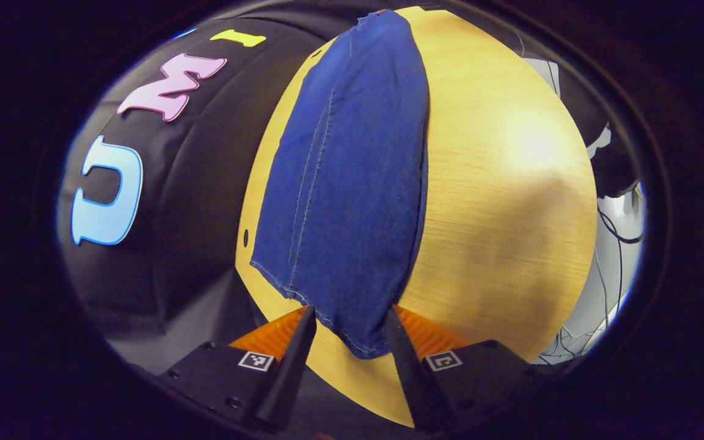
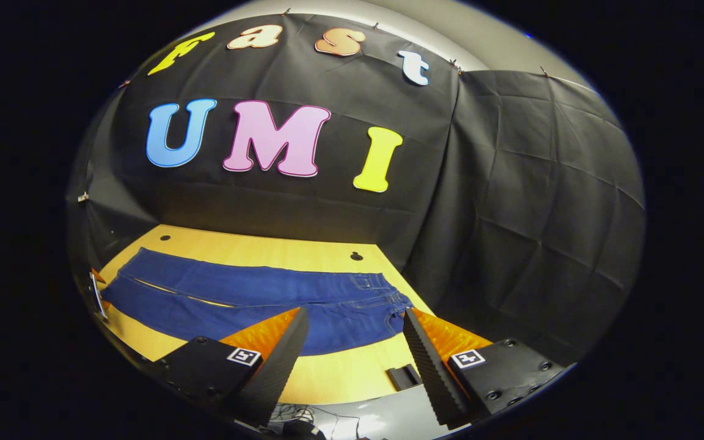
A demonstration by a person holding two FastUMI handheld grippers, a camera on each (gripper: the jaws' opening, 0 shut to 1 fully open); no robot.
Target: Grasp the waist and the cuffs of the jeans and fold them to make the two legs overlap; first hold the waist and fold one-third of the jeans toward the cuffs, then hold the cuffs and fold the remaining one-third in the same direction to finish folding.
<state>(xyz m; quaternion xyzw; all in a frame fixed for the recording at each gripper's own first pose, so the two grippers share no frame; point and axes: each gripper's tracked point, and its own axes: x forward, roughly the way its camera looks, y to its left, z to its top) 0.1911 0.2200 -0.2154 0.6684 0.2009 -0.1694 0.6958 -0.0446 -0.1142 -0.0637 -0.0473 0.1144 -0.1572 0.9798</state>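
Nearest in the left gripper view, left gripper [image 1: 348,330] with fingers apart, straddling the cuff end [image 1: 352,333] of the jeans, nothing clamped. Beyond, dark blue jeans [image 1: 352,183] lying flat along a wooden counter [image 1: 498,201], legs seemingly already overlapped, waist at the far end. In the right gripper view, right gripper [image 2: 355,339] open too, hovering short of the jeans, nearest the waist [image 2: 382,287]. Probably soft, floppy denim with some weight; best pinched at waistband and cuff hems.

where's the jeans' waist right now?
In the right gripper view, the waist lies at the jeans' right end on the table, just beyond the open right tongs.
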